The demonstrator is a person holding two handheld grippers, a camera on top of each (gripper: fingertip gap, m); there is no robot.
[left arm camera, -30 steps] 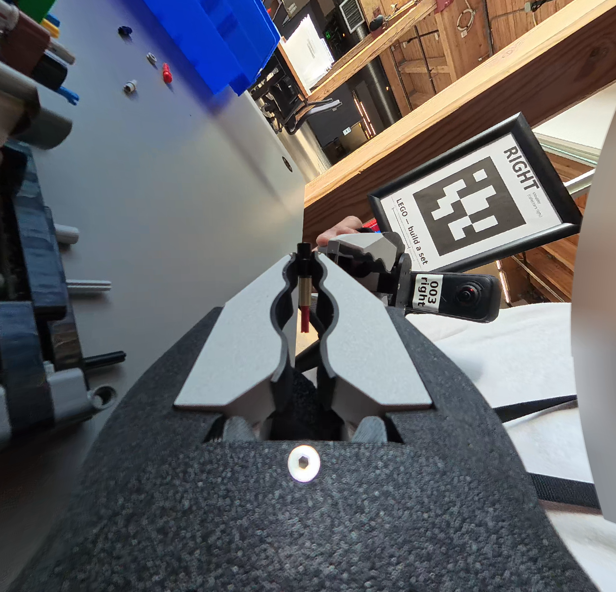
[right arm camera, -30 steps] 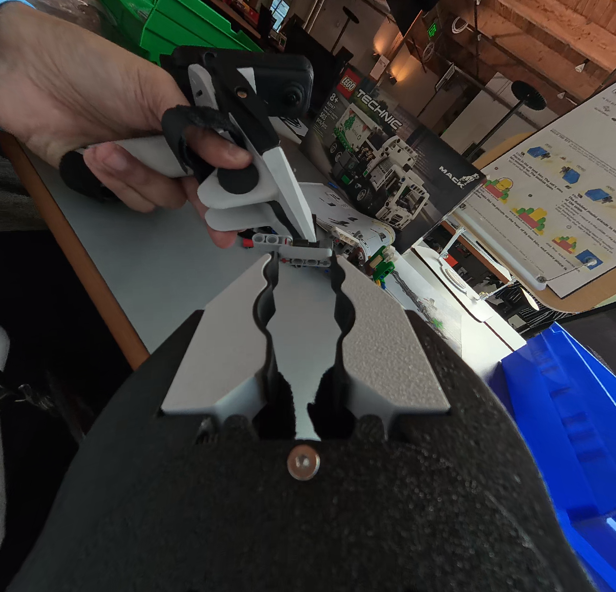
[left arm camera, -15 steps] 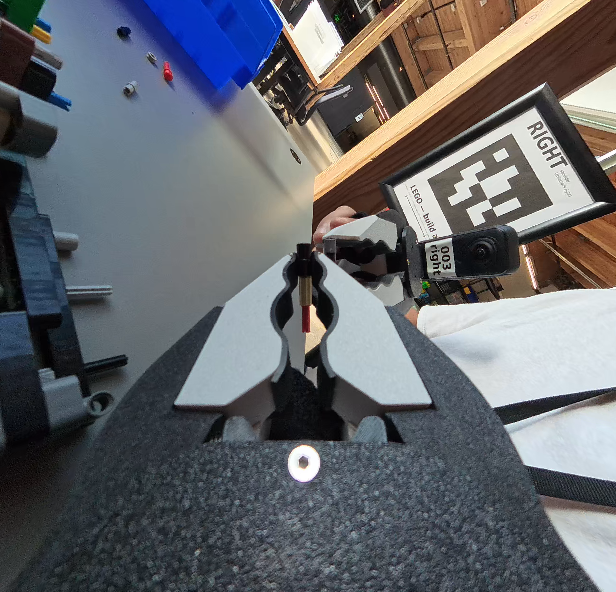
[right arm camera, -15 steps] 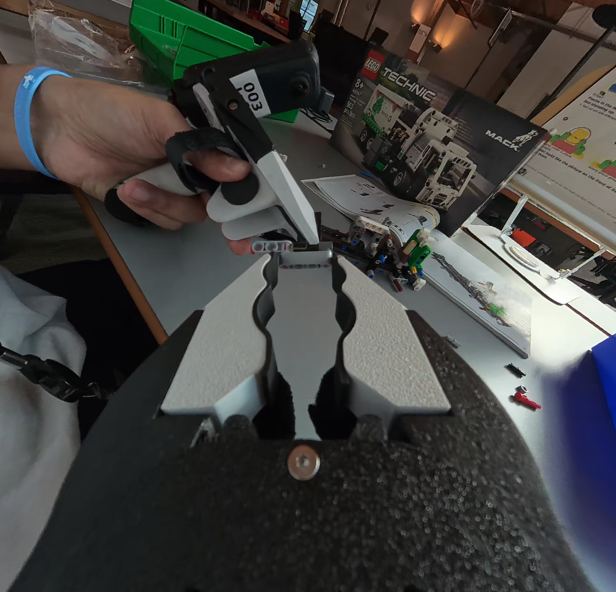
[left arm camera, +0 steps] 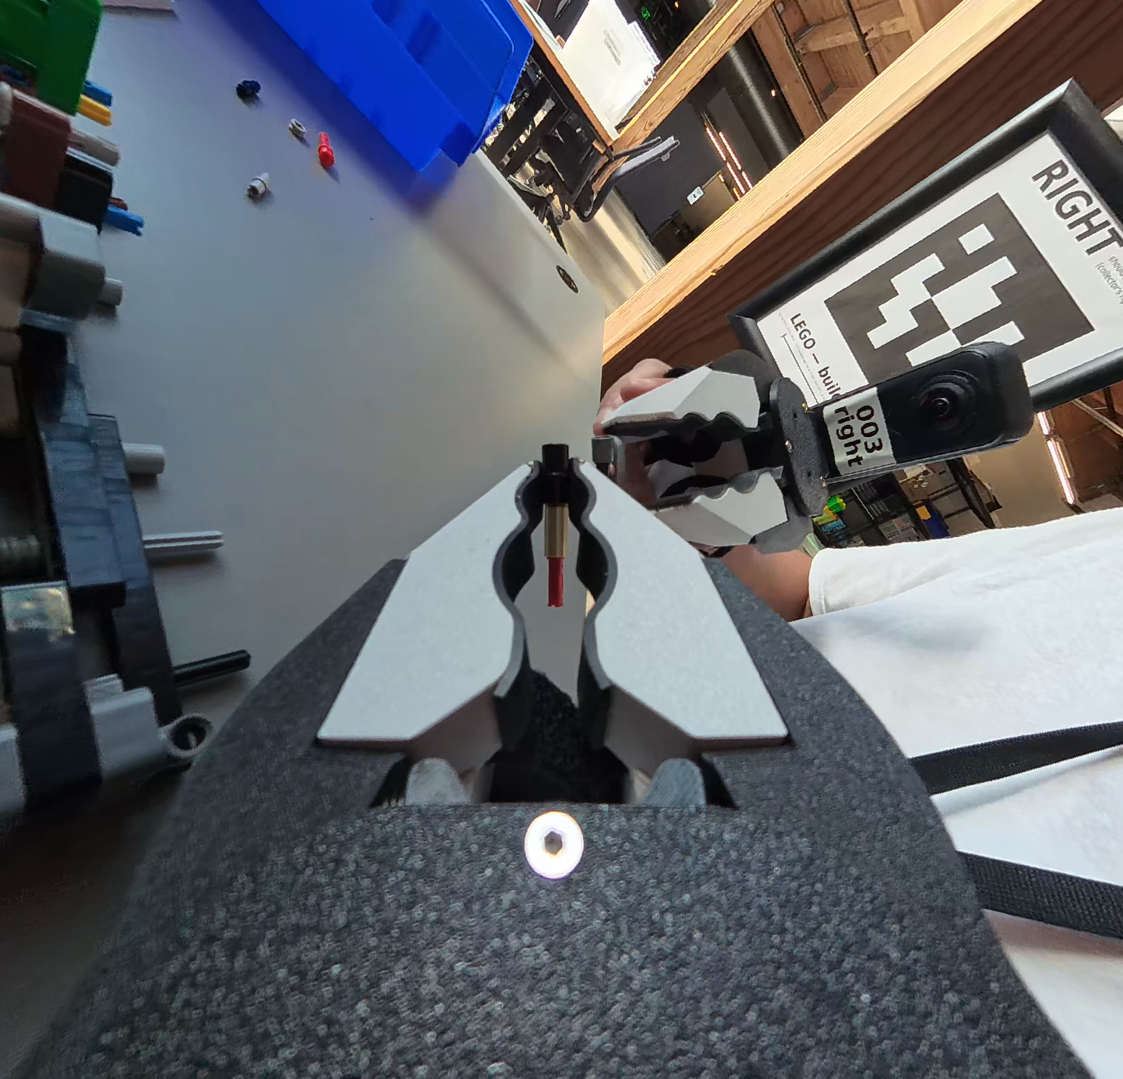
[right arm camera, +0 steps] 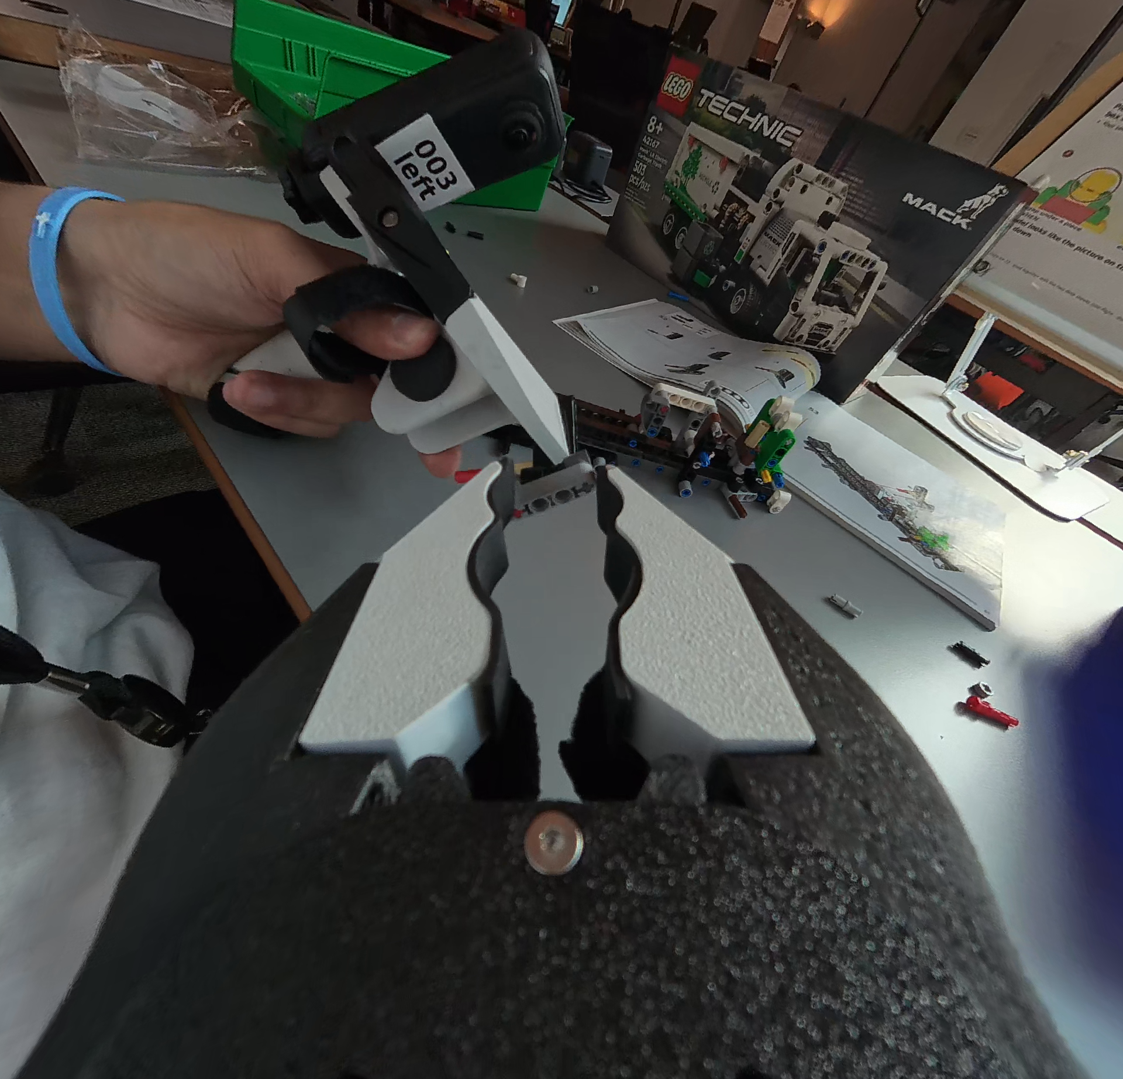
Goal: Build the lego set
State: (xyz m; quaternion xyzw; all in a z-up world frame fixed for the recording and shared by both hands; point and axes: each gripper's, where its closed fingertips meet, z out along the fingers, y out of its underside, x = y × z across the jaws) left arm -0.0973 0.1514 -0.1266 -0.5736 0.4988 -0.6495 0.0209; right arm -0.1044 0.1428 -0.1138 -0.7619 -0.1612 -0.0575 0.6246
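My left gripper (left arm camera: 556,472) is pinched tight on a thin axle (left arm camera: 555,539), black tip poking past the fingertips, tan sleeve and red end lying back between the jaws. It's light, rigid and slick, I'd say, so the hold belongs right at the tips. My right gripper (right arm camera: 550,478) has its jaws partly closed onto a small grey beam (right arm camera: 556,483) across its tips, hard plastic, held by the ends. The left's tips meet that beam just ahead.
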